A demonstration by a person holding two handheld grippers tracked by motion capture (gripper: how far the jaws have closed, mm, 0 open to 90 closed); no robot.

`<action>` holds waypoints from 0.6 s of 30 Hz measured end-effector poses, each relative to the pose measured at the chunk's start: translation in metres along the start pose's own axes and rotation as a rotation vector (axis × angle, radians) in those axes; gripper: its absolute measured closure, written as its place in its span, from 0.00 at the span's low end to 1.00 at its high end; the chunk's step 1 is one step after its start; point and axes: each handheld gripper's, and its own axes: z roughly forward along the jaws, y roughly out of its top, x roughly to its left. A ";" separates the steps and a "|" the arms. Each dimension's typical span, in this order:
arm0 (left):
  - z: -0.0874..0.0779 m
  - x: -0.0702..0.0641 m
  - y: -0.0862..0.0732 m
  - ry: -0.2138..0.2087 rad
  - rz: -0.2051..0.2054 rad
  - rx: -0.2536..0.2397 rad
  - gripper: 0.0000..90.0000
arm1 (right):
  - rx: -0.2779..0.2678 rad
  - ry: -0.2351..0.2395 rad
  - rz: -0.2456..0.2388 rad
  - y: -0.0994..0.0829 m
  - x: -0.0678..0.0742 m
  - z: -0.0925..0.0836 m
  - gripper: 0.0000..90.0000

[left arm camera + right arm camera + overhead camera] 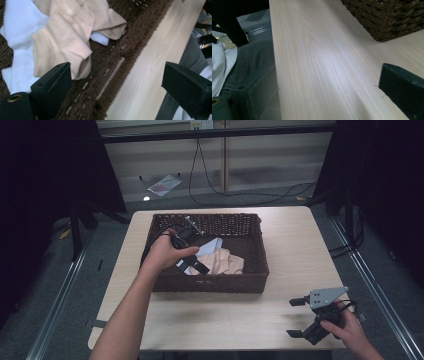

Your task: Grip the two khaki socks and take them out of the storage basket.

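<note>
Dark curtains flank a pale wooden surface (290,245), on which a brown wicker basket (257,270) sits left of centre.

Contents of the basket: a beige cloth (67,37) lying over a white cloth (20,27), both crumpled against the basket floor toward its near side.

Left gripper (192,262): held inside the basket, directly above the cloths. Its fingers (53,85) are spread wide and hold nothing. In the left gripper view, the beige cloth lies just ahead of and beside the left finger; the right finger overhangs the basket's near wall and the bare surface beyond it. The cloth therefore sits off-centre in the gap, toward the left finger.

Right gripper (300,317): rests at the near right corner of the surface, well apart from the basket, fingers wide and empty.

Judgement: the left gripper is much the nearer. A grasp on the beige cloth would likely need the fingers shifted farther into the basket before closing.
</note>
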 end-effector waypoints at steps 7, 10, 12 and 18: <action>0.009 0.015 0.003 0.023 -0.039 -0.011 0.10 | -0.001 0.002 -0.001 0.000 0.000 0.000 0.01; 0.015 0.021 0.004 0.032 -0.058 -0.010 0.10 | 0.000 0.001 -0.001 0.000 0.000 0.000 0.01; 0.019 0.024 0.004 0.050 -0.071 -0.019 0.09 | 0.003 0.000 -0.001 0.000 0.000 0.000 0.01; 0.028 0.034 0.008 0.082 -0.094 -0.028 0.09 | 0.000 0.005 -0.005 0.000 0.000 -0.001 0.01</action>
